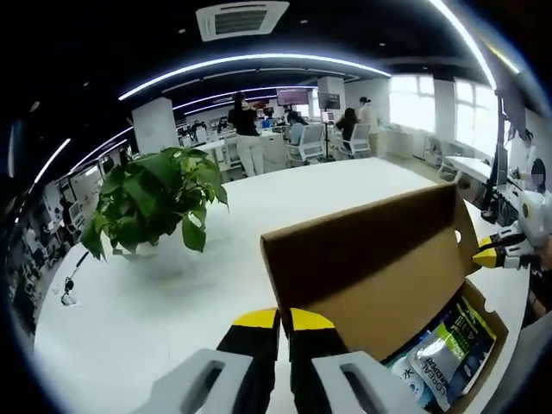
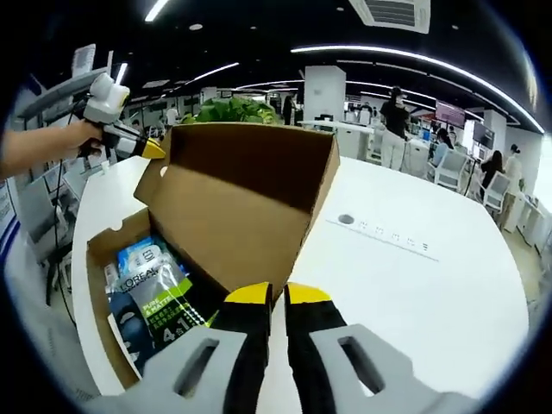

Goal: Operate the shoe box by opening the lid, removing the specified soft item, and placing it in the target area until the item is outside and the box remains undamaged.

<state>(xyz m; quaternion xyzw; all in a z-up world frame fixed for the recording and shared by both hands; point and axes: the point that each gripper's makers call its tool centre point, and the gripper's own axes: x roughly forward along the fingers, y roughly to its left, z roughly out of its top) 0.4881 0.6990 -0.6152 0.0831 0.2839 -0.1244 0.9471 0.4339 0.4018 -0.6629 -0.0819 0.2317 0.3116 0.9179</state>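
A brown cardboard shoe box (image 1: 492, 323) (image 2: 99, 250) sits on a white table with its lid (image 1: 371, 259) (image 2: 241, 198) raised upright. Inside lie soft packets (image 1: 448, 349) (image 2: 155, 289) in green, blue and white print. My left gripper (image 1: 284, 319) is at the lid's left edge, jaws closed on the cardboard; it is hand-held at the lid's far corner (image 2: 148, 148) in the right gripper view. My right gripper (image 2: 276, 293) pinches the lid's opposite edge, and its yellow tip (image 1: 487, 255) touches the lid's right corner.
A potted green plant (image 1: 155, 203) (image 2: 233, 110) stands on the table (image 1: 172, 302) behind the box. A socket strip (image 2: 388, 233) is set into the tabletop to the right. A cable (image 1: 69, 285) lies at the table's left edge. People and office chairs are far behind.
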